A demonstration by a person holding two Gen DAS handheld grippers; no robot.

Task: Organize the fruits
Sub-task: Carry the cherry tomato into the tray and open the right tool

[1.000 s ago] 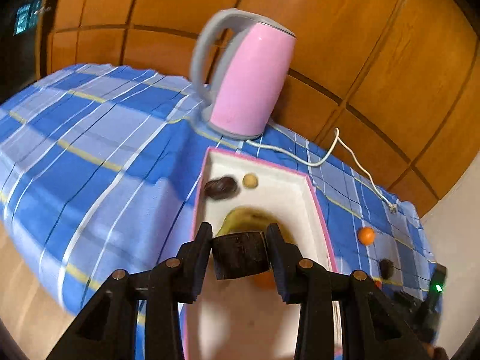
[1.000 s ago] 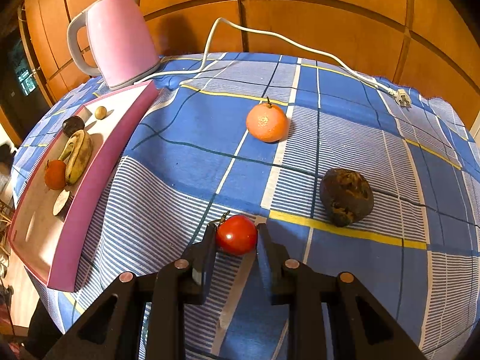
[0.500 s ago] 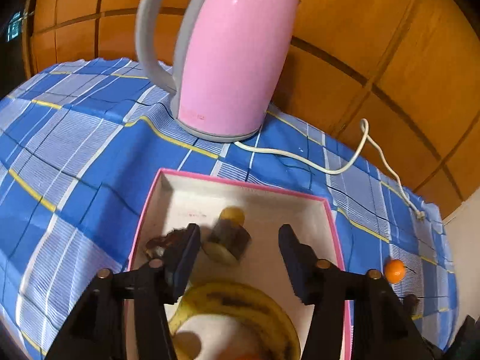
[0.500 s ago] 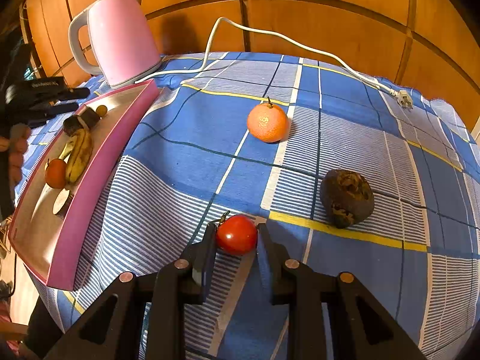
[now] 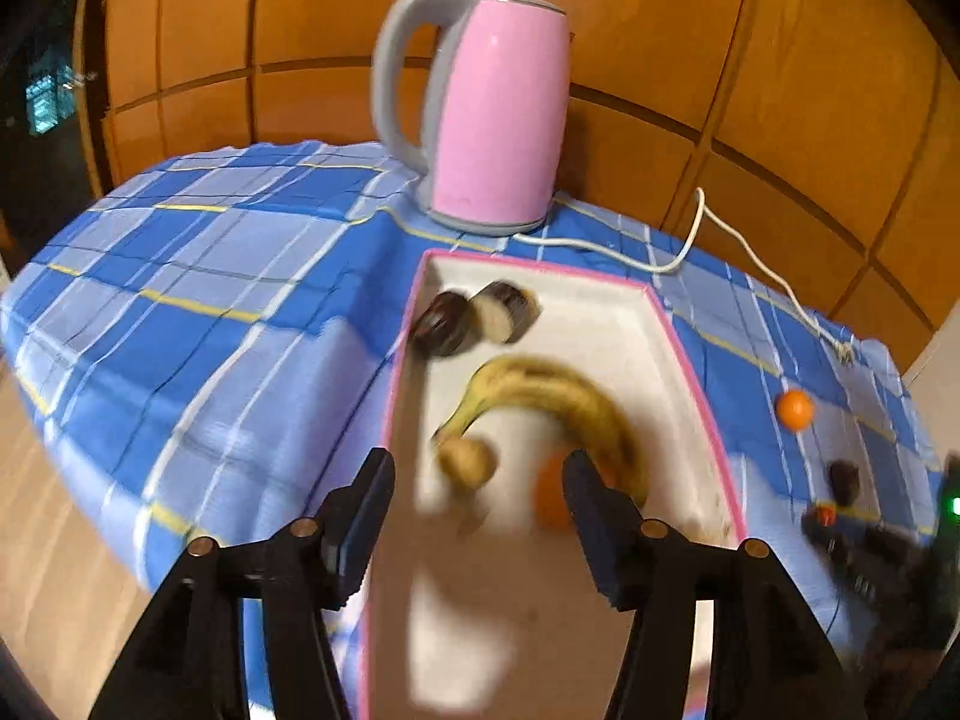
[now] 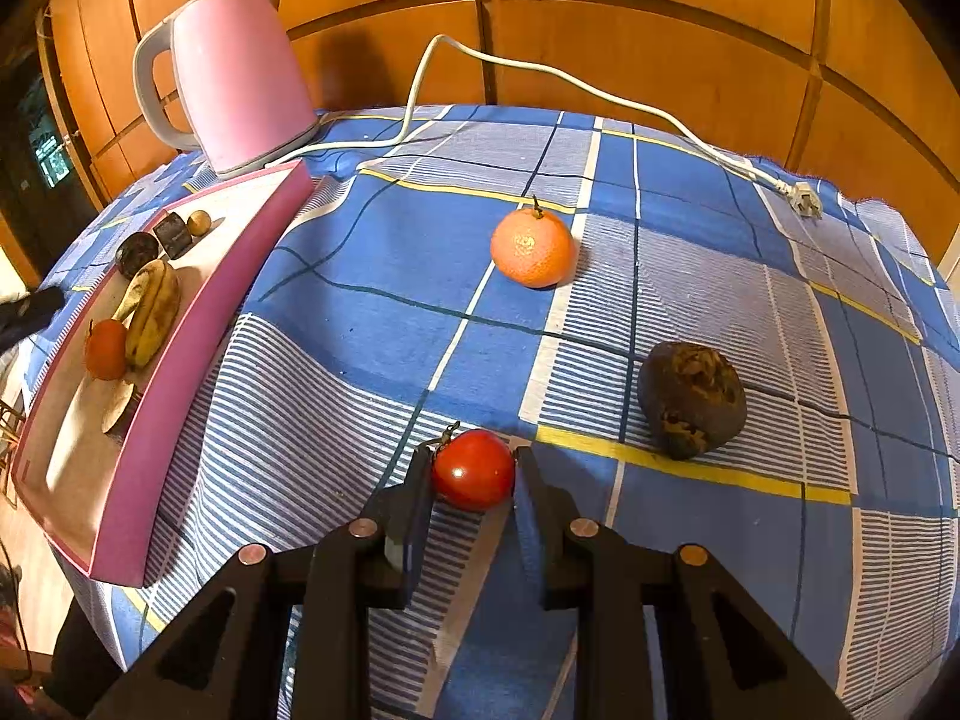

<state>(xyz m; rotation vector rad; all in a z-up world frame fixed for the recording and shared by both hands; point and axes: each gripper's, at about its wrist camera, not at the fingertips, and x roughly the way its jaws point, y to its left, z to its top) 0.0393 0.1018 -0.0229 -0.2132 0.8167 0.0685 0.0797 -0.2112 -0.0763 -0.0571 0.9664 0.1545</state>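
Observation:
A pink-rimmed tray holds a banana, a dark round fruit, a dark cut fruit piece and an orange fruit. My left gripper is open and empty above the tray's near half. My right gripper is shut on a red tomato resting on the cloth. A mandarin and a dark rough fruit lie on the cloth beyond it.
A pink kettle stands behind the tray, its white cord trailing across the blue checked tablecloth. Wooden panels back the table. The cloth drops off at the left edge.
My left gripper let the dark cut piece go at the tray's far end, then pulled back, open. The right gripper stayed shut on the tomato.

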